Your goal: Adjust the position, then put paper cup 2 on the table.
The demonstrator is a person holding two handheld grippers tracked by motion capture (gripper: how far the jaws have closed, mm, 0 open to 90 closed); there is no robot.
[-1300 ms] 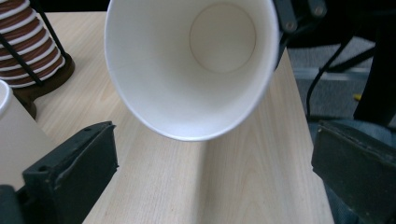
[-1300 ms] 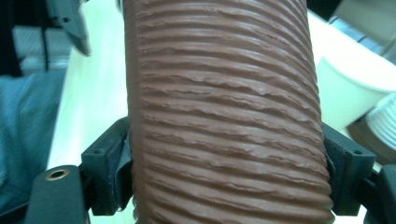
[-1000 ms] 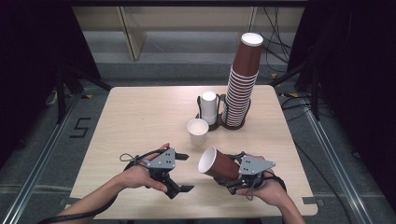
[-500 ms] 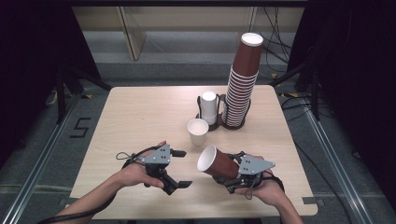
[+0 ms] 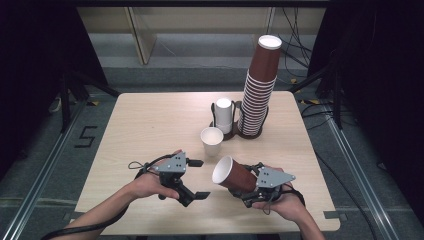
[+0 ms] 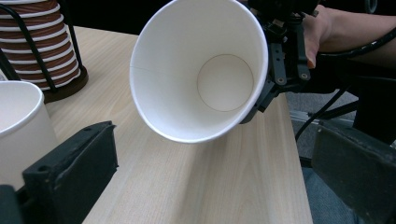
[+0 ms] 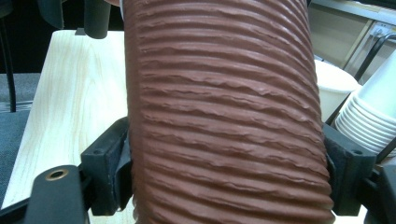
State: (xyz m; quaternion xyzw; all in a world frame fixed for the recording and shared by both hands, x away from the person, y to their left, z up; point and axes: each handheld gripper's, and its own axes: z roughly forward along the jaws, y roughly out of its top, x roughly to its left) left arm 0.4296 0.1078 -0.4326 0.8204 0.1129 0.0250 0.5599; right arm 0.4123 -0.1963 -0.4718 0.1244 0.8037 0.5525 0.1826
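Observation:
My right gripper (image 5: 248,181) is shut on a brown ribbed paper cup (image 5: 234,174) near the table's front edge. The cup lies on its side above the table, its white mouth facing left. In the right gripper view the cup (image 7: 224,93) stands between both pads (image 7: 108,168) of my right gripper (image 7: 226,165). My left gripper (image 5: 200,178) stands open and empty just left of the cup's mouth. In the left gripper view my left gripper (image 6: 212,140) has its jaws wide apart, and the cup's white inside (image 6: 205,70) faces them.
A single white cup (image 5: 212,141) stands upright at mid-table. Behind it, a wire holder holds a short stack of white cups (image 5: 224,115). A tall stack of brown cups (image 5: 260,85) stands to the right of that. The wooden table (image 5: 150,125) is bare on its left half.

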